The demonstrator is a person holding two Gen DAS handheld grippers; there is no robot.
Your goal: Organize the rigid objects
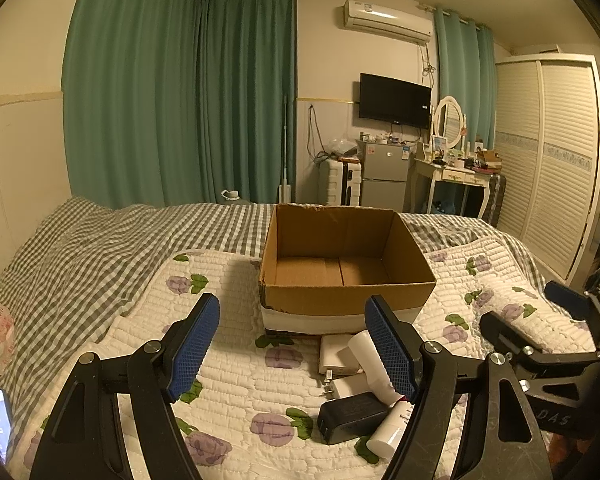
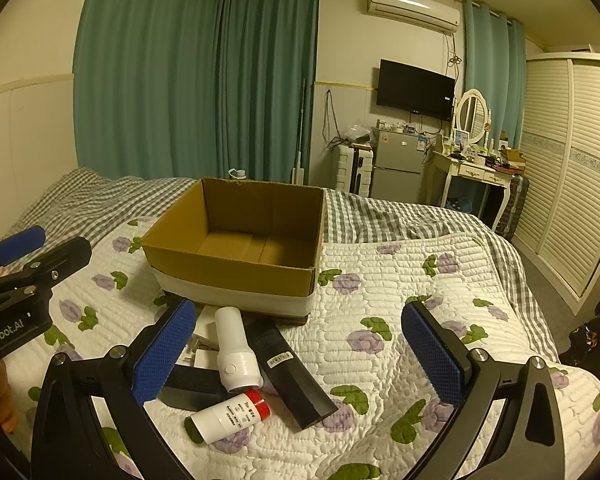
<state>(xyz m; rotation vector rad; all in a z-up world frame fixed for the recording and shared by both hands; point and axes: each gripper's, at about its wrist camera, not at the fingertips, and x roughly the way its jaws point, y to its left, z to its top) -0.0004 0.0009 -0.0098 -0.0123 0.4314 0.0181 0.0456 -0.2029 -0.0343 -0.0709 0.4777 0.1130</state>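
Right wrist view showed the right gripper [image 2: 300, 356] spread wide and empty above the quilt [image 2: 380, 280]. The left gripper [image 1: 292, 344] also stood wide apart, holding nothing. A white bottle [image 2: 234, 354], red-capped tube [image 2: 230, 414], black bar [image 2: 290, 368] and chargers [image 1: 338, 354] lay clustered just before the empty cardboard box [image 2: 236, 270].

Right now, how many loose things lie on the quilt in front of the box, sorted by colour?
White: 4, two chargers, a tall bottle, a red-capped bottle
Black: 2, a power bank, a long bar
Total: 6; the box is empty.
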